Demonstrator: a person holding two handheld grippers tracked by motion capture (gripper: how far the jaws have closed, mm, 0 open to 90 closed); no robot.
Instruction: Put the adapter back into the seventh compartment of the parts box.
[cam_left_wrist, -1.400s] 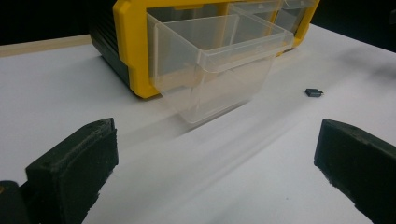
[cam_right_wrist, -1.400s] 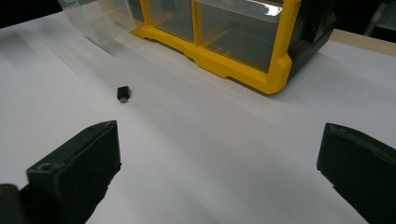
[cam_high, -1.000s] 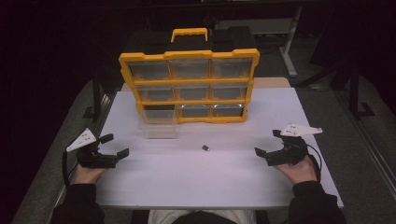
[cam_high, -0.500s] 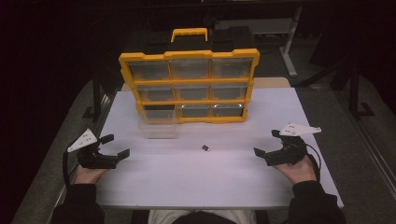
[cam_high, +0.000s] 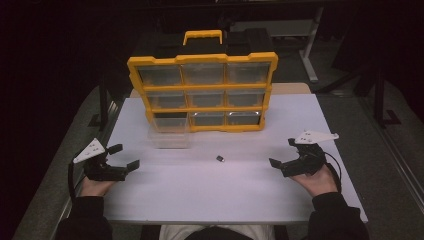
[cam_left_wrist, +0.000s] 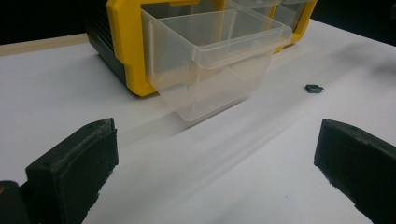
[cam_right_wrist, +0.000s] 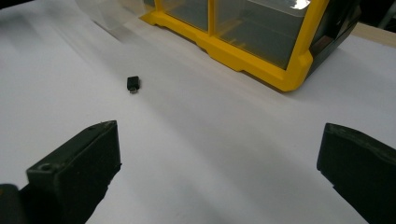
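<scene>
On the white table (cam_high: 210, 195), between the two hands, a small black adapter (cam_high: 220, 158) is lying alone, just ahead of a clear plastic drawer (cam_high: 169, 136) that is standing pulled out in front of the yellow organizer (cam_high: 202, 92); its slot at the lower left of the organizer is showing dark and empty. The left gripper (cam_high: 124, 156) is resting at the table's left edge with its jaws wide apart, holding nothing; the right gripper (cam_high: 283, 153) is sitting at the right side, jaws likewise spread and empty. By my reading the work is only beginning: the pick-up is not yet made; the next move is calling for one gripper, probably the right, to reach inward, straddle the tiny piece and pinch it low against the tabletop; then carry it over the open drawer.
</scene>
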